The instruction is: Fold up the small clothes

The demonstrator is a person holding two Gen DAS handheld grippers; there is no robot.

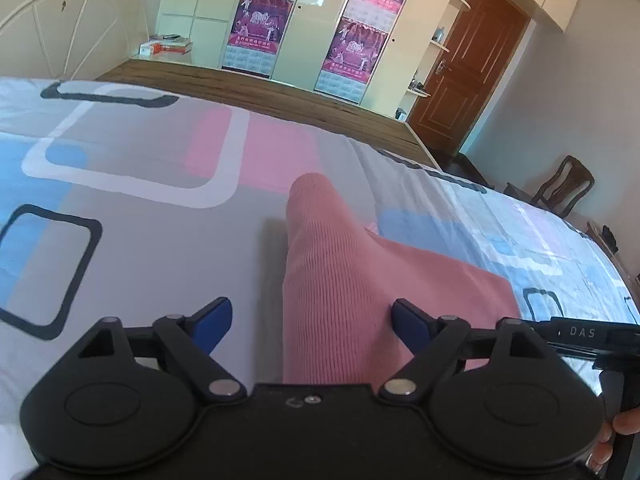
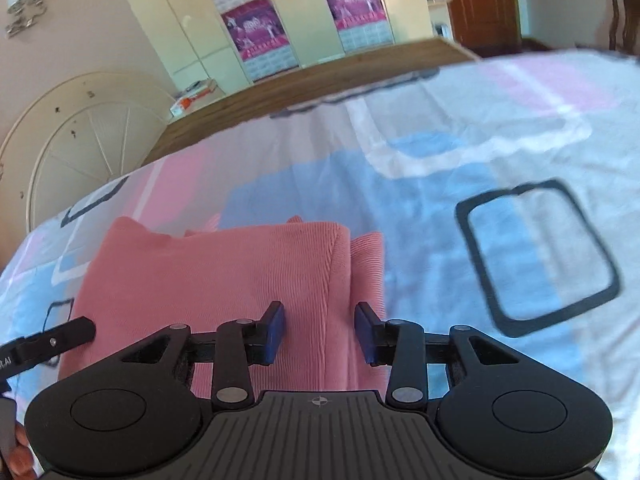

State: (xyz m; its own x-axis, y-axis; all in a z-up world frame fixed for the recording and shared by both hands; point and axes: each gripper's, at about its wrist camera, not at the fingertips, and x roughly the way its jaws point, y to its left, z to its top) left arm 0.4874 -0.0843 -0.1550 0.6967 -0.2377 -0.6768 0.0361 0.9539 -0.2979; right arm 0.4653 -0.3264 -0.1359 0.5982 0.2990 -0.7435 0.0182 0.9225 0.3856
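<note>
You had both grippers low over the pink ribbed garment [image 2: 208,276], which lay partly folded on the patterned bedsheet [image 2: 440,184]. Your left gripper [image 1: 311,326] stood released, its blue pads spread wide to either side of a raised fold of the knit, not pinching it. Your right gripper [image 2: 320,334] was likewise released, its pads apart over the doubled edge on the garment's right side, gripping nothing. By my reading you stood between folds: one side already turned over, the next one not yet taken. That move called for closing on a single edge, clean through both layers, and carrying it across without dragging the piece over the sheet. The near hem was hidden under the gripper bodies in both views, so I could not tell how square the fold lay there. Farther off, the right wrist view was blurred, and the wardrobe [image 1: 304,20] posters were unreadable.
</note>
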